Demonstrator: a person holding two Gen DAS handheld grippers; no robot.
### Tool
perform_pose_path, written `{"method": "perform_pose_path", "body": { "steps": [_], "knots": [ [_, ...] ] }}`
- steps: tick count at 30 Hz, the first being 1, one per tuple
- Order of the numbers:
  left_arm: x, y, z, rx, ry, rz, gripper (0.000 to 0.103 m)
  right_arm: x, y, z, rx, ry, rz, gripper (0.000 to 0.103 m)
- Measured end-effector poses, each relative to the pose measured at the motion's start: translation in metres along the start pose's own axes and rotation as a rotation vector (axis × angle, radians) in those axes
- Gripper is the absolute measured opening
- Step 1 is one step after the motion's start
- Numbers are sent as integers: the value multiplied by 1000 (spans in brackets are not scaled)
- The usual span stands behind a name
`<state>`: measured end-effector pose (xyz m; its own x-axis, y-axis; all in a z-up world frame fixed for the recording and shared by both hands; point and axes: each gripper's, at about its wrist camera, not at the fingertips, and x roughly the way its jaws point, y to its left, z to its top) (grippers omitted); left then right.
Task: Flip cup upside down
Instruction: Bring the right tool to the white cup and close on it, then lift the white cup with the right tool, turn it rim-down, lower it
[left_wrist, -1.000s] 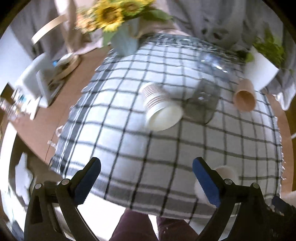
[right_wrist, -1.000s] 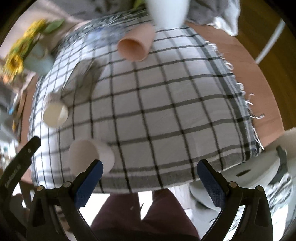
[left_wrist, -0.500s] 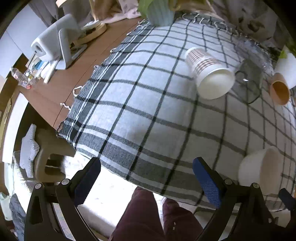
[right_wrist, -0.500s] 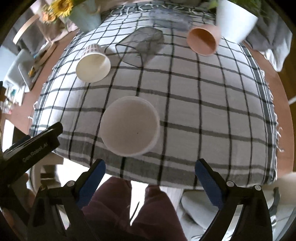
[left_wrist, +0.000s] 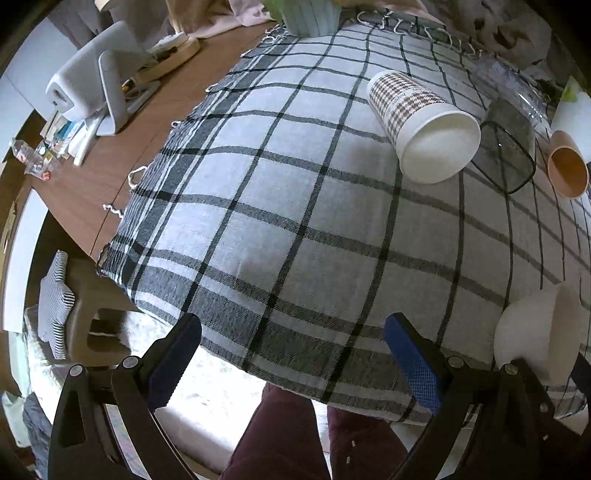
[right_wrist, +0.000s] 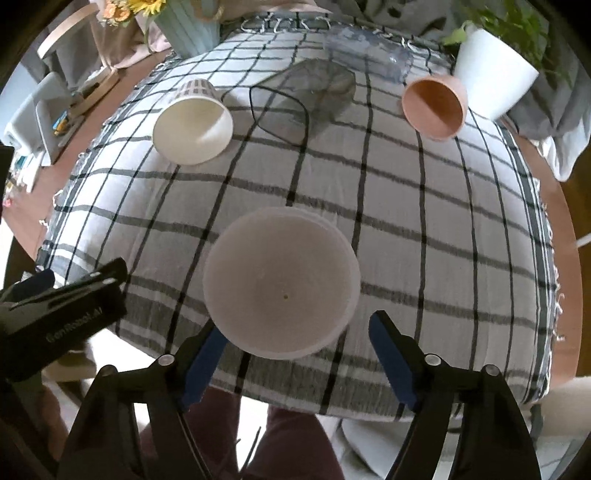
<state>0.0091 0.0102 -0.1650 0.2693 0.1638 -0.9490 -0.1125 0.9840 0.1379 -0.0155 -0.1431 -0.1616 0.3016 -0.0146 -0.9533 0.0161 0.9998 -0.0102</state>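
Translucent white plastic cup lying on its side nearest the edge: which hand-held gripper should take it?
Right. The right hand-held gripper is open with the translucent white plastic cup just ahead, centred; the left hand-held gripper has it off to its right.

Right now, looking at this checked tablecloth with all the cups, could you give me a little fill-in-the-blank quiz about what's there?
1. The houndstooth paper cup is lying on its ____.
2. The large white cup sits just ahead of the ____ gripper.
3. The small cup beside the white plant pot is ____ in colour.
4. The left gripper has its fingers spread and holds ____.

Missing words: side; right; peach; nothing
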Motion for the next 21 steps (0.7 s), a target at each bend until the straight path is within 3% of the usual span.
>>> {"method": "perform_pose_path", "body": {
  "steps": [6, 11, 21],
  "knots": [
    [-5, -1, 9, 5, -24, -9, 101, 1, 0, 12, -2, -17, 16, 67],
    [-7, -4, 16, 1, -33, -31, 101, 4, -4, 22, 16, -10, 34, 67],
    [-19, -19, 30, 9, -63, -74, 101, -6, -30, 32, 105, 190, 176, 67]
  ]
}}
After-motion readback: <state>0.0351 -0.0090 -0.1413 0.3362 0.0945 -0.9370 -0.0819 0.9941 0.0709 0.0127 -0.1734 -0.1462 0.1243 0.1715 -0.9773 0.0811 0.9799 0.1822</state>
